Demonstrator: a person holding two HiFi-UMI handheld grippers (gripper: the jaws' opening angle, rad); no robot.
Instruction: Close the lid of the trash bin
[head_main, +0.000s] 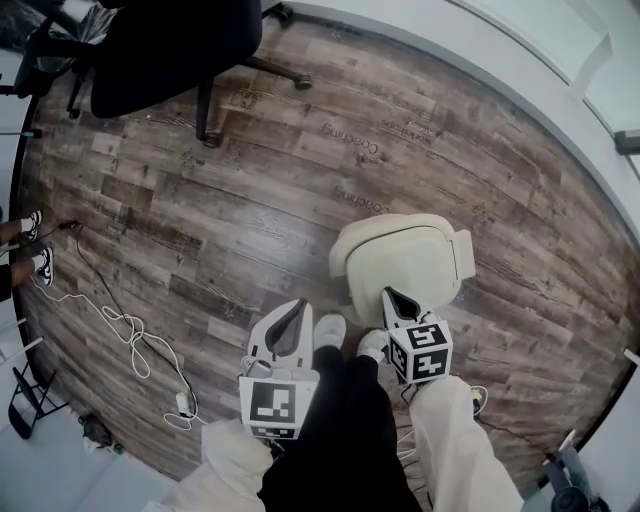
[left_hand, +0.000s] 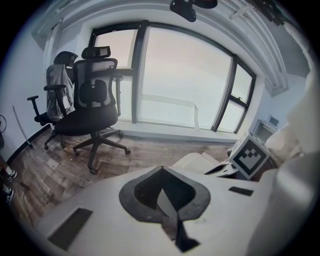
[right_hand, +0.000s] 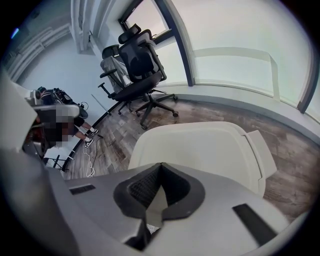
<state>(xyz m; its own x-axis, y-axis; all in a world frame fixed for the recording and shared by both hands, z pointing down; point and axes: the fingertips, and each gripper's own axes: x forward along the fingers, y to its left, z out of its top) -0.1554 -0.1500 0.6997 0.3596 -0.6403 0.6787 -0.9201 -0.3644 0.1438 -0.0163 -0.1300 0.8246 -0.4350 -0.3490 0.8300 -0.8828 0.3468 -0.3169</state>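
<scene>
Head view steeply down, 2 gripper views low, all sharing trash bin (head_main: 400, 262)

The closed cream trash bin (head_main: 400, 262) stands on the wood floor (head_main: 200, 220).

I stand on a wood floor (head_main: 200, 230) made of brown and grey boards. A black chair on wheels (left_hand: 92, 107) sits near the big window (left_hand: 185, 85). A second chair (left_hand: 59, 95) is just beside it, with a grey cloth hung over its back. The window has dark frames, and soft, pale light comes in through it. A low white wall (head_main: 480, 60) runs under the glass. A white cable (head_main: 125, 330) lies in loops on the floor.
</scene>
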